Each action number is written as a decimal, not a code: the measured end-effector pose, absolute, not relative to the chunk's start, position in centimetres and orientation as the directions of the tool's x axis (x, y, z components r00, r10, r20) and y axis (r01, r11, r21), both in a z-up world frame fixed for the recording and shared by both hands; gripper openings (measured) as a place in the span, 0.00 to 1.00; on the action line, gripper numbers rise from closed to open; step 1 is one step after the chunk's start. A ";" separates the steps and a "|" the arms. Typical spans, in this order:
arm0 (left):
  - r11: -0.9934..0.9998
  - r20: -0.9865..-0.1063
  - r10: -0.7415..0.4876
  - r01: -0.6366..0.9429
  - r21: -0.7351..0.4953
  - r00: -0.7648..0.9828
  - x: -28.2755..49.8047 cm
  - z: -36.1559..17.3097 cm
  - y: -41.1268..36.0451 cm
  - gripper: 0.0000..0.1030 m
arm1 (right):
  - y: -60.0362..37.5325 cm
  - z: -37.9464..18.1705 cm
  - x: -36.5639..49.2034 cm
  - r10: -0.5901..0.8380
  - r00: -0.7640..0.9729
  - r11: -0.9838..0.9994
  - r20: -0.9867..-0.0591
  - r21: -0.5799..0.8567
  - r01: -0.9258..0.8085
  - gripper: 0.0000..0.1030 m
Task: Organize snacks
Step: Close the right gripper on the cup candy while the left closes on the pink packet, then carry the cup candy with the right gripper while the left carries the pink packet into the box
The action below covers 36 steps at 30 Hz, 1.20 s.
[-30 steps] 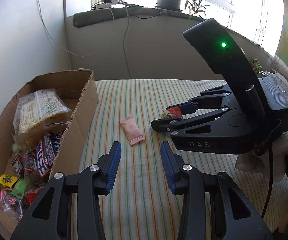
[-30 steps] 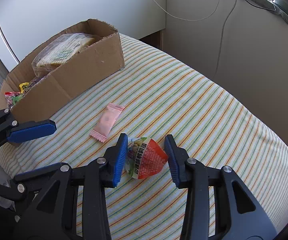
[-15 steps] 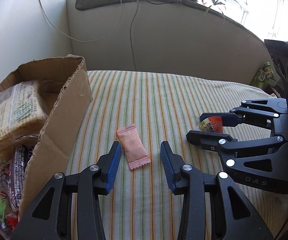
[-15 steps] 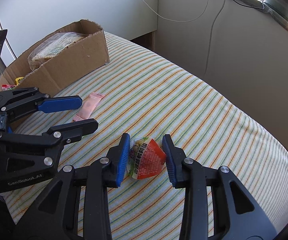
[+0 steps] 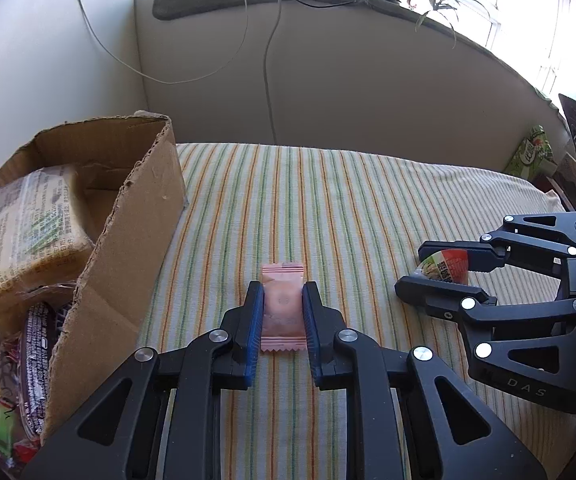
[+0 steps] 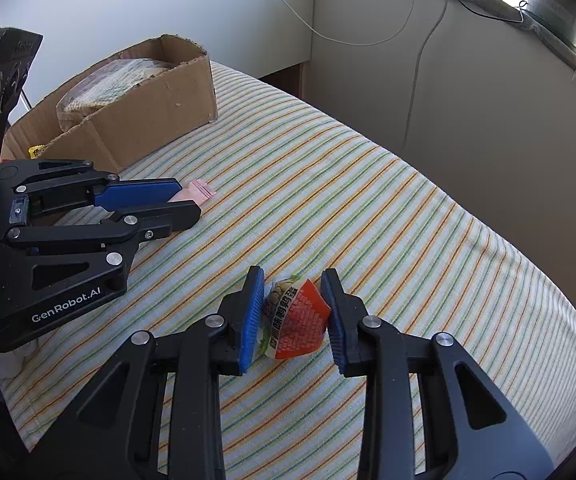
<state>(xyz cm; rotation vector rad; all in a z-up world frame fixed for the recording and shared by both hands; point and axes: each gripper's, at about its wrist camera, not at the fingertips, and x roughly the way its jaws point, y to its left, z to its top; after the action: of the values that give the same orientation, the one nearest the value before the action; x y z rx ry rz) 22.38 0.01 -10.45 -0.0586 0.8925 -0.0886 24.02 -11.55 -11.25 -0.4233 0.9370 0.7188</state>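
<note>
A pink snack packet (image 5: pixel 282 308) lies on the striped cloth, and my left gripper (image 5: pixel 282 300) is shut on it, pads against both its sides. Its end also shows in the right wrist view (image 6: pixel 197 191) past the left gripper (image 6: pixel 185 204). My right gripper (image 6: pixel 292 312) is shut on a red and green snack pouch (image 6: pixel 296 320), which rests on the cloth; the pouch (image 5: pixel 448 266) also shows in the left wrist view, between the right fingers (image 5: pixel 440 300). A cardboard box (image 5: pixel 135 216) at the left holds a noodle pack (image 5: pixel 27 232) and several small sweets.
The striped cloth (image 5: pixel 328 200) covers the table up to a beige wall panel (image 5: pixel 368 92). Cables hang down the panel. A green packet (image 5: pixel 532 152) lies at the far right edge. A plant pot (image 6: pixel 556 4) stands on the sill.
My left gripper moved forward over the pink packet and closed on it. My right gripper narrowed onto the red pouch, which stayed on the cloth.
</note>
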 end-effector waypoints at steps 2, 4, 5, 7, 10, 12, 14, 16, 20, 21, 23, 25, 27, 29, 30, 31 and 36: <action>0.995 -0.773 -0.102 0.062 -0.081 0.626 22.1 -10.4 -0.4 0.17 | -11.6 -11.2 23.8 0.368 0.391 0.696 -0.843 -0.029 -0.717 0.27; 0.994 -0.768 -0.106 0.068 -0.082 0.631 21.6 -10.2 -0.5 0.17 | -11.9 -11.1 23.6 0.371 0.390 0.699 -0.843 -0.023 -0.714 0.25; 0.994 -0.766 -0.112 0.073 -0.085 0.634 21.4 -10.0 -0.7 0.17 | -12.0 -11.0 23.5 0.373 0.390 0.701 -0.842 -0.019 -0.712 0.24; 0.993 -0.760 -0.120 0.081 -0.088 0.639 20.9 -9.8 -0.9 0.17 | -12.3 -10.9 23.4 0.379 0.389 0.706 -0.839 -0.009 -0.708 0.22; 0.992 -0.751 -0.125 0.092 -0.086 0.649 20.0 -9.2 -0.9 0.17 | -12.7 -10.5 23.0 0.379 0.393 0.710 -0.838 -0.009 -0.704 0.21; 0.992 -0.744 -0.128 0.097 -0.085 0.656 19.4 -8.9 -1.0 0.17 | -12.9 -10.4 22.5 0.378 0.395 0.711 -0.838 -0.011 -0.703 0.21; 0.991 -0.737 -0.131 0.104 -0.083 0.663 18.9 -8.6 -1.3 0.17 | -13.2 -10.1 22.1 0.381 0.401 0.713 -0.833 -0.012 -0.701 0.21; 0.991 -0.728 -0.134 0.109 -0.082 0.672 18.0 -8.1 -1.0 0.17 | -13.7 -9.8 21.6 0.390 0.402 0.717 -0.828 -0.001 -0.697 0.21; 0.990 -0.704 -0.135 0.116 -0.076 0.697 16.5 -6.8 -0.4 0.17 | -14.0 -8.9 20.9 0.396 0.419 0.724 -0.817 -0.003 -0.690 0.21; 0.990 -0.697 -0.135 0.117 -0.074 0.704 16.1 -6.4 -0.2 0.17 | -14.1 -8.5 20.7 0.398 0.423 0.723 -0.814 -0.006 -0.690 0.21; 0.991 -0.684 -0.131 0.114 -0.071 0.718 15.6 -5.8 0.0 0.17 | -14.2 -7.8 20.1 0.402 0.431 0.723 -0.808 -0.009 -0.691 0.21; 0.992 -0.671 -0.124 0.109 -0.064 0.731 14.8 -5.0 0.4 0.17 | -14.1 -7.1 19.7 0.406 0.438 0.721 -0.802 -0.014 -0.693 0.21; 0.993 -0.659 -0.117 0.102 -0.061 0.743 14.0 -4.5 0.9 0.17 | -14.0 -6.5 19.1 0.411 0.444 0.717 -0.796 -0.018 -0.697 0.21; 0.994 -0.647 -0.110 0.094 -0.059 0.754 13.5 -4.0 1.3 0.17 | -13.7 -5.8 18.5 0.419 0.448 0.712 -0.790 -0.020 -0.701 0.21; 0.995 -0.641 -0.103 0.087 -0.056 0.760 13.2 -3.9 1.5 0.17 | -13.5 -5.5 18.2 0.422 0.451 0.710 -0.786 -0.022 -0.704 0.21; 0.995 -0.636 -0.096 0.081 -0.052 0.765 12.9 -3.6 1.9 0.17 | -13.1 -5.2 18.0 0.426 0.452 0.706 -0.783 -0.024 -0.707 0.21; 0.998 -0.611 -0.068 0.049 -0.047 0.788 11.6 -2.6 3.7 0.17 | -10.9 -4.2 16.8 0.446 0.455 0.682 -0.771 -0.037 -0.730 0.21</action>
<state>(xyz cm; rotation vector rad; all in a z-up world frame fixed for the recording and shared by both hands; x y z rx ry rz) 11.56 3.68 -2.60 -0.0287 0.6597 -0.0631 16.82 -10.87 -4.22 -0.3919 0.8144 0.7487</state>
